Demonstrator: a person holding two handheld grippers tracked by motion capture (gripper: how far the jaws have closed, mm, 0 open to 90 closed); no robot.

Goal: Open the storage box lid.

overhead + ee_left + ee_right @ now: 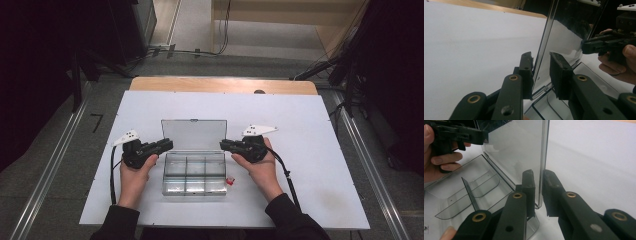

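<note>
Both jaws straddling upright lid [194,134] edges: left gripper [541,72] unclenched, gap visible; right gripper [537,191] nearly pinching, contact unclear.

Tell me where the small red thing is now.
In the high view, the small red thing lies on the white table, beside the clear box's right front corner.

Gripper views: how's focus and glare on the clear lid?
Left gripper view: lid mirrors dark surroundings, its edge sharp, near jaws soft. Right gripper view: lid see-through with faint haze, white table bright, near washed out. High view: box evenly lit, dark surround.
</note>
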